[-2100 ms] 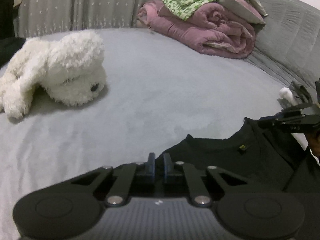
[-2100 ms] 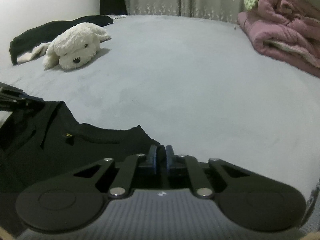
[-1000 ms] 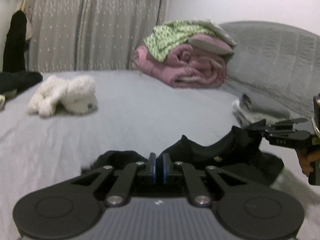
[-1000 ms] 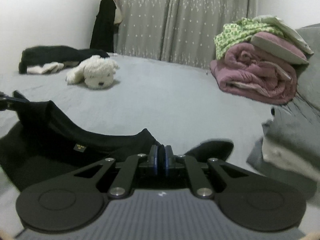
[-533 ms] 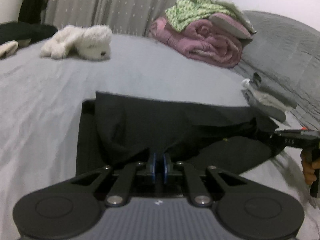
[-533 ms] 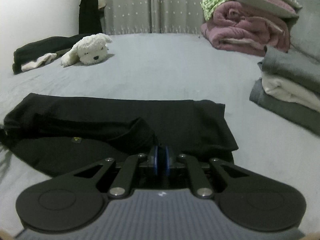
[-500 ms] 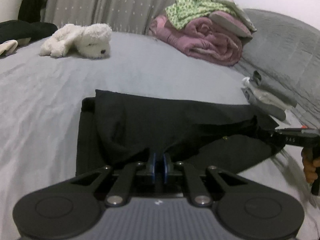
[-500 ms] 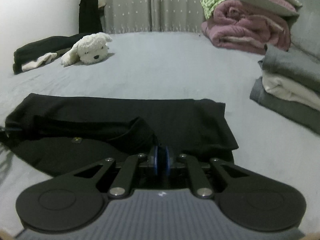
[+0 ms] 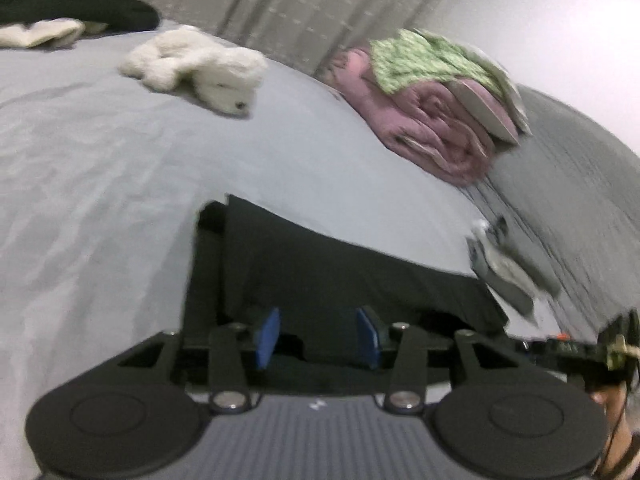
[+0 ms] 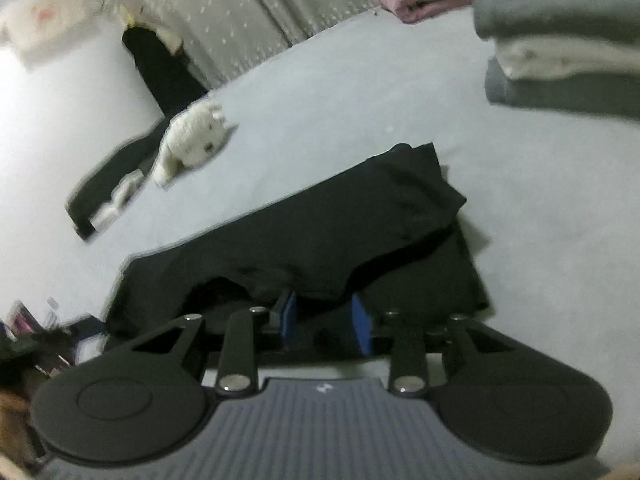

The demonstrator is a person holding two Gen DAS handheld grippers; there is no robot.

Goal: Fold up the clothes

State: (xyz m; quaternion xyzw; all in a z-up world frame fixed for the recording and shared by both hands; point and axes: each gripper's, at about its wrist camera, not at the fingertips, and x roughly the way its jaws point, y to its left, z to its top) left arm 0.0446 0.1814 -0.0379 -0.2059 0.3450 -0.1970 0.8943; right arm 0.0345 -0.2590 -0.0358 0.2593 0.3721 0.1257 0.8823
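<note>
While the bed point(image 9: 120, 168) carries the shirt point(image 9: 340, 272) folded flat, both grippers — left point(image 9: 318, 336), right point(image 10: 326, 320) — gape wide, holding nothing; judging so, lift straight off without snagging the near hem.

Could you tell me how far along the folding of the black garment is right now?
One fold looks done: the black garment lies doubled on the bed. Both the left gripper and right gripper have open jaws, holding nothing. Further folds appear left.
</note>
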